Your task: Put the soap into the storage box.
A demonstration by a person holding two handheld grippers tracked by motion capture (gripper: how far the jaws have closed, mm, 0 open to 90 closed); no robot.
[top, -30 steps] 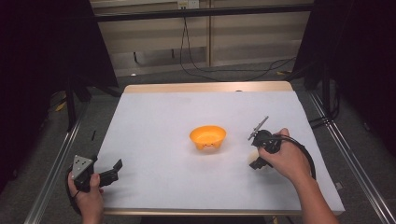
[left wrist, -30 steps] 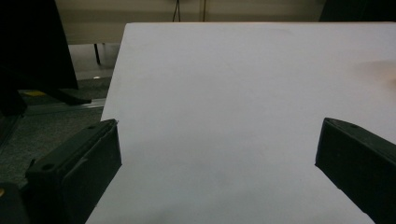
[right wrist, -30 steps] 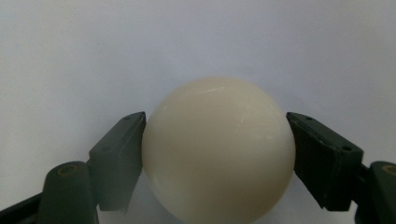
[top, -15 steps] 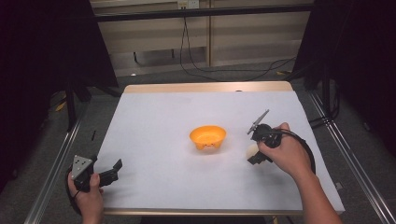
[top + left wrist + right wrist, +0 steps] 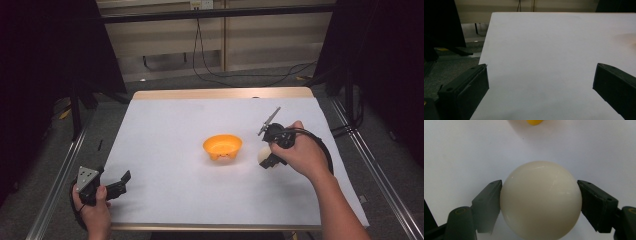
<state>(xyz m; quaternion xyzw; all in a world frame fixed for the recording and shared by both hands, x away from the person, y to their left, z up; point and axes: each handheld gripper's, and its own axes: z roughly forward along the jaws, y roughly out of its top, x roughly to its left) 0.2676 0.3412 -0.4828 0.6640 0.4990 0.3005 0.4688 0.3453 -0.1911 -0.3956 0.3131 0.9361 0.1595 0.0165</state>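
Firmly, the right gripper [image 5: 539, 202] clamps a cream ball [image 5: 540, 199], just at three o'clock from the orange bowl [image 5: 222, 147]. At seven o'clock on the white table [image 5: 170, 130], the left gripper [image 5: 541, 87] rests with jaws wide apart, holding nothing.

We note a table [image 5: 165, 130] with a white top and a pale wooden edge showing along its far and near sides. Metal rails [image 5: 55, 192] run along the floor on both flanks of the table. The floor [image 5: 165, 82] is grey-green, carpet-like, with black cables [image 5: 215, 75] looping across it behind the table. The back wall [image 5: 165, 35] is beige panelling with horizontal seams; a small white outlet box [image 5: 195, 4] sits near its top, a cable hanging from it. A dark horizontal bar [image 5: 215, 12] crosses in front of the wall. Black curtains or panels [image 5: 45, 55] close off both sides. Lighting is even on the tabletop and dim at the margins.
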